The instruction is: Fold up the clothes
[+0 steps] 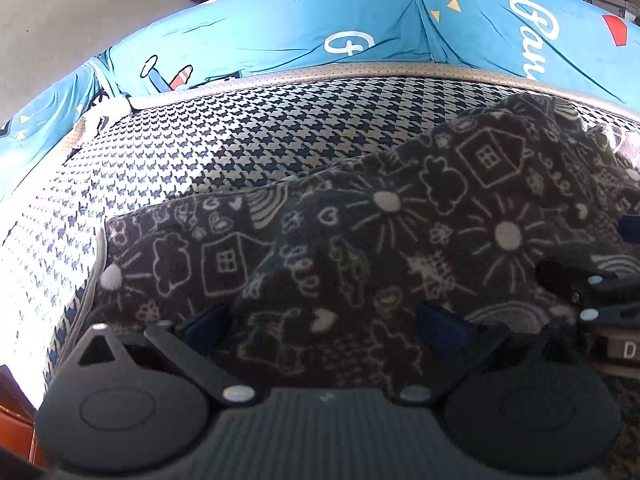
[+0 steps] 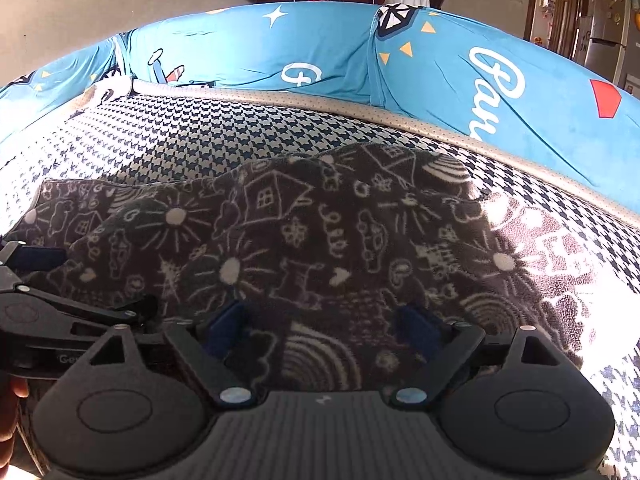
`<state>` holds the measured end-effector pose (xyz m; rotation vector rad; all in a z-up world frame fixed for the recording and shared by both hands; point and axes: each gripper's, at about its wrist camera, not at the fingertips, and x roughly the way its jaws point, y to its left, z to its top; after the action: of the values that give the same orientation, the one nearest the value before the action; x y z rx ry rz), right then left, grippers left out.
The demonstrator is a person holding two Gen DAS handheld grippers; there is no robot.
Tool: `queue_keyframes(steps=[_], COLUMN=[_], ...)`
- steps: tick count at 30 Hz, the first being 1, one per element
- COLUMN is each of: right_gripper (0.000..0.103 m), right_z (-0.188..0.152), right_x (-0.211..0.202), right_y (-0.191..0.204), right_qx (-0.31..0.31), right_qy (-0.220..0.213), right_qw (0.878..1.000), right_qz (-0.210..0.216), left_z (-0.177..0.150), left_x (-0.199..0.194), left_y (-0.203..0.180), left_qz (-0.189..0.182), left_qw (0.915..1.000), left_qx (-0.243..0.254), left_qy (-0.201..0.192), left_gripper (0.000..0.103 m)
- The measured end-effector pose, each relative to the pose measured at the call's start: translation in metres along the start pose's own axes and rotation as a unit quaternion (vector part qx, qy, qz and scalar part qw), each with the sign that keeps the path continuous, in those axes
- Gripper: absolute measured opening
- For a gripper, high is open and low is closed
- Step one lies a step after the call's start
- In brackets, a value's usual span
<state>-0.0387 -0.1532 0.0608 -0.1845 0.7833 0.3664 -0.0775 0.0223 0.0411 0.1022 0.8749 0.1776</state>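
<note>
A dark fleece garment (image 1: 360, 240) printed with white doodles of houses, flowers, hearts and rainbows lies spread across a seat cushion (image 1: 180, 152) covered in navy-and-white houndstooth fabric. Behind the cushion rises a bright blue backrest cover (image 1: 340, 28) with white script lettering, stars and small yellow triangles.

In the left wrist view, the left gripper (image 1: 326, 326) sits low over the near edge of the garment. Its two blue-padded fingers (image 1: 440, 326) stand wide apart, with fleece lying between them, and grip nothing. The right gripper shows at the right edge of this view.

In the right wrist view, the right gripper (image 2: 326, 330) is also spread wide over the garment (image 2: 320, 248), its blue pads (image 2: 224, 326) resting against the fleece without pinching it. The left gripper (image 2: 36, 256) appears at the left edge, just beside it. Sunlight brightens the garment's right end. No containers appear in either view.
</note>
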Motion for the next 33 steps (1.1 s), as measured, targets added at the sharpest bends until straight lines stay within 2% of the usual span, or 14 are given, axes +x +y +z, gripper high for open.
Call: queue_keyframes(steps=[10, 18, 28, 33], right_gripper=[0.091, 0.091, 0.091, 0.091], right_z=[0.000, 0.007, -0.001, -0.007], right_x=[0.000, -0.011, -0.036, -0.036], right_y=[0.001, -0.001, 0.006, 0.012], right_qx=[-0.004, 0.017, 0.024, 0.017], right_qy=[-0.001, 0.001, -0.011, -0.010], right_qw=[1.000, 1.000, 1.000, 1.000], right_qz=[-0.002, 0.000, -0.012, -0.020], left_z=[0.000, 0.001, -0.019, -0.027], left_x=[0.001, -0.016, -0.029, -0.026], left_y=[0.000, 0.006, 0.037, 0.035], left_qz=[0.002, -0.003, -0.002, 0.006], left_qw=[1.0000, 0.9999, 0.9994, 0.9997], left_qx=[0.000, 0.006, -0.035, -0.024], left_qy=[-0.001, -0.014, -0.001, 0.005], left_gripper=[0.103, 0.103, 0.103, 0.103])
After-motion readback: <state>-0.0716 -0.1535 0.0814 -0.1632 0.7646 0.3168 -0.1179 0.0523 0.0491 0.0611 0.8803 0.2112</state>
